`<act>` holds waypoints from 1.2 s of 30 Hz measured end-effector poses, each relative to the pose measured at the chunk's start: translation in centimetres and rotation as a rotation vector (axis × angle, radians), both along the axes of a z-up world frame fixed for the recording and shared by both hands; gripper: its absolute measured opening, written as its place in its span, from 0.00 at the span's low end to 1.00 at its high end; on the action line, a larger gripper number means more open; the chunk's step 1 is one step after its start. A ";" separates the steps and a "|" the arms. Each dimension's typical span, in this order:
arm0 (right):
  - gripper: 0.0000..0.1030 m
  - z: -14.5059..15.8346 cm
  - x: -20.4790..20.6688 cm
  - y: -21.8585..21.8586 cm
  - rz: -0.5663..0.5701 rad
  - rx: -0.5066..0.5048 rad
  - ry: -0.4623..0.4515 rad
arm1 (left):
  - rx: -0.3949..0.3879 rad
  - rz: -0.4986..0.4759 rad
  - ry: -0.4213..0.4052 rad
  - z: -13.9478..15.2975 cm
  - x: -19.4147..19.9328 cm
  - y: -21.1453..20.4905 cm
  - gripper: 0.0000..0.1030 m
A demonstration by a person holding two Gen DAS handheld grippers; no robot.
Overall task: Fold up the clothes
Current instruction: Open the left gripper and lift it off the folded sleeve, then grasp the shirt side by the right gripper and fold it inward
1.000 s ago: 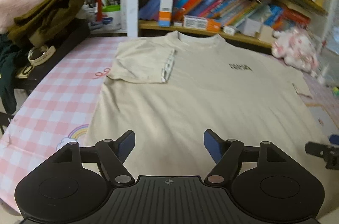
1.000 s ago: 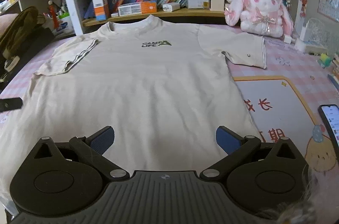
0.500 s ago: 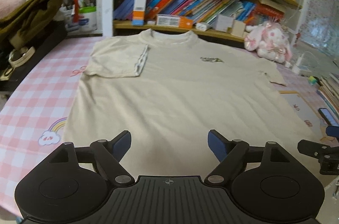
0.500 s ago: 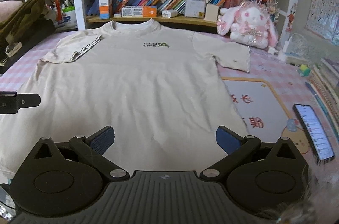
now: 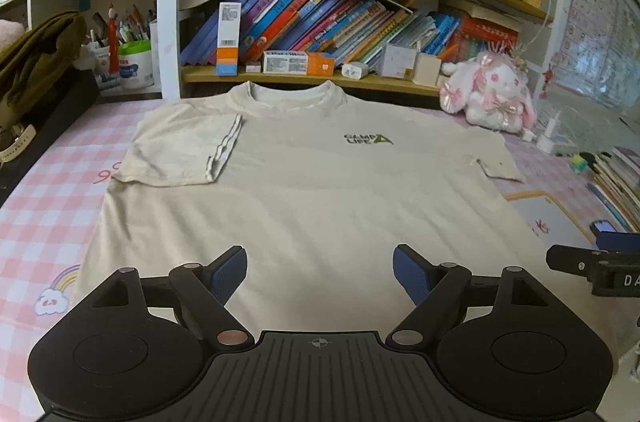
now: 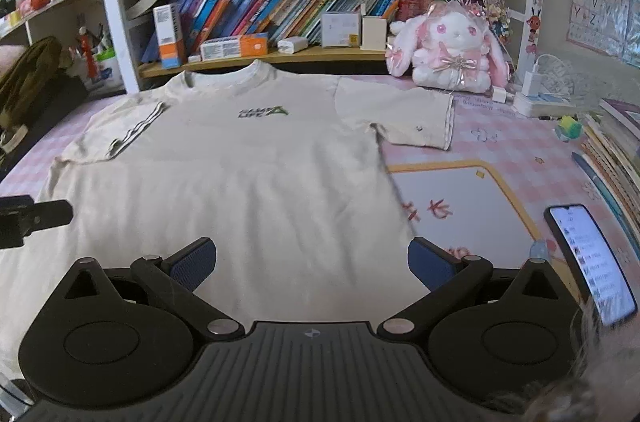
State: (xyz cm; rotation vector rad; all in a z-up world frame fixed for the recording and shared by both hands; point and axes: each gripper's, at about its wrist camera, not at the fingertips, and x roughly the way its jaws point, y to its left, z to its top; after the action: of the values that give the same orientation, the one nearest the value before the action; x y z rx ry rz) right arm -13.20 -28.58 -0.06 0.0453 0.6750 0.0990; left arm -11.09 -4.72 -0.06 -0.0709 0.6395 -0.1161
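A beige T-shirt is being kept flat on the pink checked tablecloth ahead of both grippers; the left gripper and right gripper are being held spread, empty; crowded bookshelves are standing beyond.

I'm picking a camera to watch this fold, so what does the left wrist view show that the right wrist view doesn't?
Only the left wrist view shows the rainbow print on the tablecloth. Only the right wrist view shows the whole lit phone and the right sleeve spread flat. Both show the beige T-shirt, its left sleeve folded inward, the plush bunny, and open jaws over the hem.
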 end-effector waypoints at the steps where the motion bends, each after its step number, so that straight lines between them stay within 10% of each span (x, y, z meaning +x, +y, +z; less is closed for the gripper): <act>1: 1.00 -0.1 0.8 -0.8 0.006 0.009 0.000 | 0.005 0.017 0.004 0.0 0.4 -0.7 0.80; 21: 0.96 -2.8 20.1 -17.4 0.076 0.298 0.132 | 0.104 0.260 0.162 -1.7 3.3 -9.5 0.83; 26: 0.61 -4.1 23.4 -20.0 0.022 0.432 0.226 | 0.126 0.300 0.192 -1.8 3.4 -10.4 0.83; 36: 0.48 -6.4 23.0 -22.4 -0.119 0.840 0.423 | 0.165 0.302 0.190 -1.0 4.2 -11.4 0.83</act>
State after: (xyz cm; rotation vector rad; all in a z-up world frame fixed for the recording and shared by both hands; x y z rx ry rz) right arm 9.81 -50.98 -6.45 0.9338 1.0113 0.2580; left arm -6.87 -16.12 -1.09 -0.0184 0.8180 0.2372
